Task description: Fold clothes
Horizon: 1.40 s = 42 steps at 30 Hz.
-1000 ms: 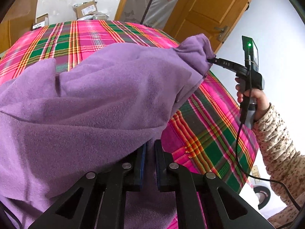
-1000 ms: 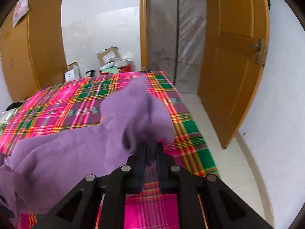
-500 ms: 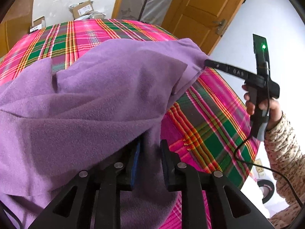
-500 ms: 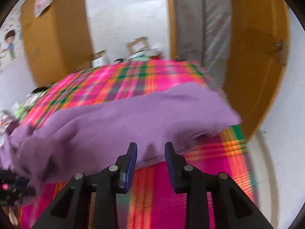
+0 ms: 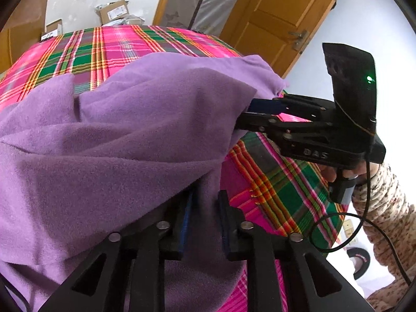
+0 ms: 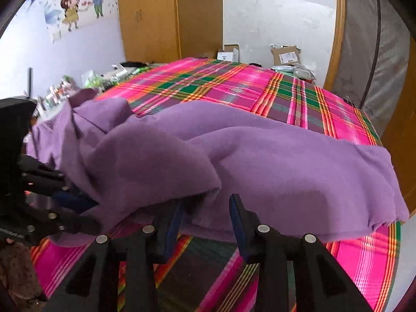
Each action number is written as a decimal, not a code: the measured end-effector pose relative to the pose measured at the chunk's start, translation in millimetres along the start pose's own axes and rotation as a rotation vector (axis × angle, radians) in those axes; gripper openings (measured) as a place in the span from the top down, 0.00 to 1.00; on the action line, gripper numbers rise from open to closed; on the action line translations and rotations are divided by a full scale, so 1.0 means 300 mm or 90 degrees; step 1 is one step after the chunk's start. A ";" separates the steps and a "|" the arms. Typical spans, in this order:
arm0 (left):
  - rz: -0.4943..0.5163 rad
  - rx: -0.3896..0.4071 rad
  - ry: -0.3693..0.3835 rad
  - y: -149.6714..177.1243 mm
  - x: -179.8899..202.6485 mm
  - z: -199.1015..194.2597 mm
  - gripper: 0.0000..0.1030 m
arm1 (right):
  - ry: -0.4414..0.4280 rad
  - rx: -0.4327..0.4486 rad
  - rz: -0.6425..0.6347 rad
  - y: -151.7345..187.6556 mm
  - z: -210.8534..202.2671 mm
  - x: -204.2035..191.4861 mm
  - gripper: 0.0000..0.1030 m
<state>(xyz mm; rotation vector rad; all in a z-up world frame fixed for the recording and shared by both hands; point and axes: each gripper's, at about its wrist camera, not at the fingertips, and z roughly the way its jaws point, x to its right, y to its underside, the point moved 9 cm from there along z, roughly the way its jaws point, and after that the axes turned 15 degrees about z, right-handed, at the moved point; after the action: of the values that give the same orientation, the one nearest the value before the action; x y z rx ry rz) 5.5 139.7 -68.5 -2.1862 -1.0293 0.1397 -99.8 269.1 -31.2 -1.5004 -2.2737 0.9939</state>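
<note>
While I watch both wrist feeds, the purple garment [image 5: 117, 143] lies in a long heap on the bed, near the edge closest to me. In the right wrist view its long axis runs side to side across the picture. One bunched end sits at the left and the other loose end points to the right corner of the bed, towards the door [image 5: 273, 13].

My left hand-held gripper [image 5: 205, 205] is narrow. Its jaws have just been closing, and a fold of the fleece fills the gap between the pads, so I read it as pinched there.

My right hand-held gripper [image 6: 205, 208] has also just been closing, yet its jaws stand apart. The hem of the garment lies at the tip of one finger and nothing is clamped. From the left wrist view its fingertips are tucked under the cloth's edge, and a speckled sleeve [image 5: 384, 208] shows behind the handle.

The bed wears a pink, green and orange plaid bedspread [image 5: 286, 189], flat and smooth where bare. Beyond it stand a wooden wardrobe [image 6: 156, 13], cardboard boxes [image 6: 286, 54] on the floor and a cartoon wall sticker [image 6: 78, 2].
</note>
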 end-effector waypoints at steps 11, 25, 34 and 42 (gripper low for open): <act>0.010 0.008 0.009 0.013 -0.004 -0.002 0.92 | 0.127 0.157 -0.039 -0.218 -0.078 0.048 0.97; 0.007 0.012 0.025 0.037 0.000 -0.020 0.94 | 0.140 0.063 0.027 -0.233 -0.005 0.146 0.86; 0.024 0.004 0.019 0.032 0.018 -0.018 0.76 | 0.134 0.038 0.244 -0.029 -0.168 0.381 0.78; 0.035 0.000 0.004 0.033 0.033 -0.020 0.68 | 0.072 -0.012 0.347 0.114 -0.119 0.401 0.77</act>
<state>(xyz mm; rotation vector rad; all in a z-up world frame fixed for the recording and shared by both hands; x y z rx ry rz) 20.7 139.1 -68.5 -2.2148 -0.9658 0.1572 -109.3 398.0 -46.5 -2.1853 -1.8332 0.9787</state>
